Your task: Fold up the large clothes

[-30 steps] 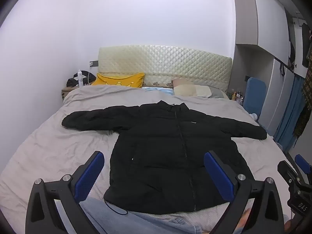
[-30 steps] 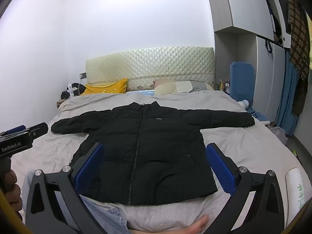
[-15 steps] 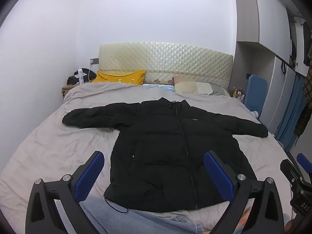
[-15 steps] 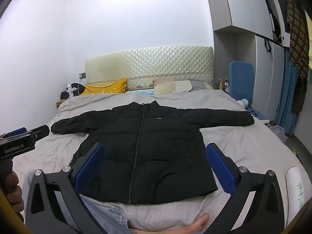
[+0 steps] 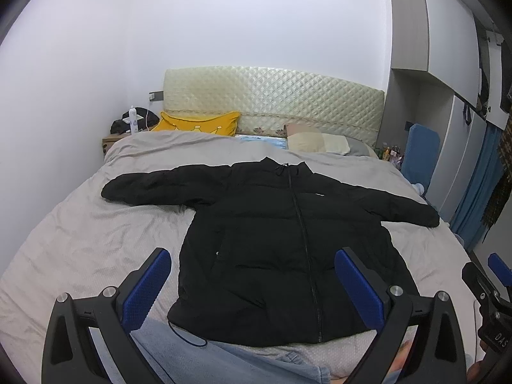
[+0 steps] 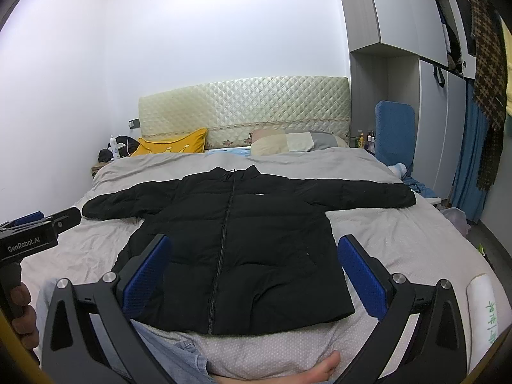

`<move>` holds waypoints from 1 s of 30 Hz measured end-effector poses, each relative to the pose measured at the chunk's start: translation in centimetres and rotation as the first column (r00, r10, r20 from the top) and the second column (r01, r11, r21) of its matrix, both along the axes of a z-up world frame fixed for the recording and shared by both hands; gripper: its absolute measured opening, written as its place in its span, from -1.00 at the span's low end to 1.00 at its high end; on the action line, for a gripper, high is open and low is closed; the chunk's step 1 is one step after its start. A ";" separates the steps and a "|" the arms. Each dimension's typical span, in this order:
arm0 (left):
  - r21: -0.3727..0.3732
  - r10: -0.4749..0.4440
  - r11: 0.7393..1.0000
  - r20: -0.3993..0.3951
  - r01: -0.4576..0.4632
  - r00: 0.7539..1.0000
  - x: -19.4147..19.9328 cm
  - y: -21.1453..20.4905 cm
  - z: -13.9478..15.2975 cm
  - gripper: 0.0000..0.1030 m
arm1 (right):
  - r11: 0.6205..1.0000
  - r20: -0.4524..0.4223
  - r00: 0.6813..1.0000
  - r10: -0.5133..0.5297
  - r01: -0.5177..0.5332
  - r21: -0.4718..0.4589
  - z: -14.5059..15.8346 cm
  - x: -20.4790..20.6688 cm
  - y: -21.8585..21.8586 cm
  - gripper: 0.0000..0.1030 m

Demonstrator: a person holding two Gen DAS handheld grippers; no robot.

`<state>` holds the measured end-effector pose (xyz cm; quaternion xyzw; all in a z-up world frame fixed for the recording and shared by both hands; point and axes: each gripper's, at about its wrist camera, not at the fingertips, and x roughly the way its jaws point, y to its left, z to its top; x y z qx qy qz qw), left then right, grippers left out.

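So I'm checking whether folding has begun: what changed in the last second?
Almost nothing. The left gripper shifted its view slightly, so the jacket sits a little lower in frame. The jacket stays flat, sleeves spread, untouched. Both grippers, right too, stayed open and empty.
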<state>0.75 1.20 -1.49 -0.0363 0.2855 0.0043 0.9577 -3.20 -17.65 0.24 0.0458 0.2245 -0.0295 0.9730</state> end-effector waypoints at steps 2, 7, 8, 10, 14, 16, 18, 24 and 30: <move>0.001 0.000 1.000 0.000 0.000 1.000 0.1 0.0 0.1 1.00 | 1.000 -0.002 1.000 0.001 -0.001 -0.001 0.0 0.1 0.0 1.00; 0.004 0.001 1.000 -0.009 -0.001 1.000 0.2 0.2 0.2 1.00 | 1.000 -0.003 1.000 -0.001 0.001 -0.003 0.0 0.1 0.0 1.00; 0.006 0.002 1.000 -0.012 -0.002 1.000 0.3 0.2 0.3 1.00 | 1.000 -0.003 1.000 -0.002 0.002 -0.001 -0.1 0.0 0.0 1.00; 0.011 0.002 1.000 -0.013 -0.002 1.000 0.3 0.1 0.4 1.00 | 1.000 -0.009 1.000 0.003 -0.003 -0.003 0.0 0.1 0.1 1.00; 0.022 -0.006 1.000 -0.007 0.006 1.000 0.5 -0.2 0.8 1.00 | 1.000 -0.015 1.000 0.007 -0.007 -0.007 0.7 0.0 -0.1 1.00; 0.039 -0.006 0.999 -0.003 0.006 1.000 0.4 -0.6 0.7 1.00 | 1.000 -0.018 1.000 -0.003 0.003 -0.007 0.9 0.1 -0.1 1.00; 0.027 -0.016 1.000 -0.007 0.016 1.000 0.5 -0.6 0.7 1.00 | 1.000 -0.019 1.000 -0.002 0.002 -0.001 1.0 0.2 -0.3 1.00; 0.033 -0.020 0.999 -0.018 0.020 1.000 0.8 -0.8 1.0 1.00 | 1.000 -0.034 0.999 0.000 0.000 0.004 1.2 1.0 -0.6 1.00; 0.028 -0.030 0.999 -0.023 0.031 0.999 0.9 -0.8 1.5 1.00 | 1.000 -0.043 0.999 0.002 -0.002 -0.001 1.6 1.6 -0.5 1.00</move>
